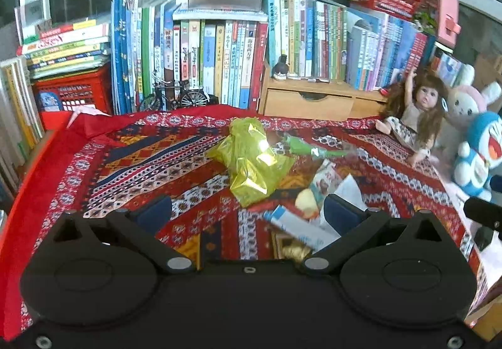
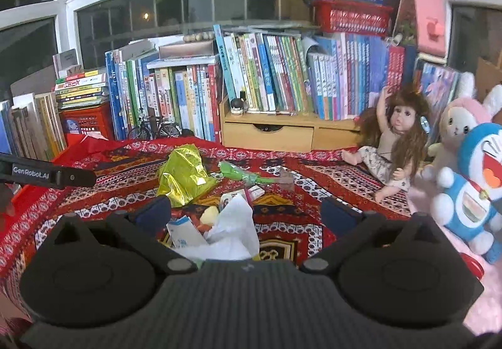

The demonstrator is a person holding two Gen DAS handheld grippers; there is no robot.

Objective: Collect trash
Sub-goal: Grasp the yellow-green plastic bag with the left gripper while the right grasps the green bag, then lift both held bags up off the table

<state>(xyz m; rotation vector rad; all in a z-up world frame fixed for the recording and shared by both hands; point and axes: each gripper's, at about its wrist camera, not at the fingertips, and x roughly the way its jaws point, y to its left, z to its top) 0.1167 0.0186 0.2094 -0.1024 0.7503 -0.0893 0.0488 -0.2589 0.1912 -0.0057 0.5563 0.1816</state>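
Note:
Trash lies on a red patterned cloth [image 1: 157, 160]: a crumpled yellow plastic bag [image 1: 251, 160] [image 2: 185, 174], a green wrapper [image 1: 304, 148] [image 2: 238, 174], a white-and-blue carton [image 1: 301, 228] [image 2: 183, 233], crumpled white paper [image 2: 233, 231] [image 1: 348, 189], a small printed packet [image 1: 324, 179] [image 2: 255, 192] and a pale yellow lump [image 1: 306, 200] [image 2: 209, 214]. My left gripper [image 1: 248, 212] is open above the cloth, just short of the yellow bag, with the carton near its right finger. My right gripper [image 2: 246, 211] is open with the white paper and carton between its fingers.
Rows of books [image 1: 219, 54] [image 2: 282, 76], red crates [image 1: 75, 91], a model bicycle [image 1: 175, 96] and a wooden drawer box [image 1: 313, 98] [image 2: 273, 132] line the back. A doll [image 1: 417, 110] [image 2: 395, 142] and plush toys [image 1: 480, 154] [image 2: 470, 185] sit at the right.

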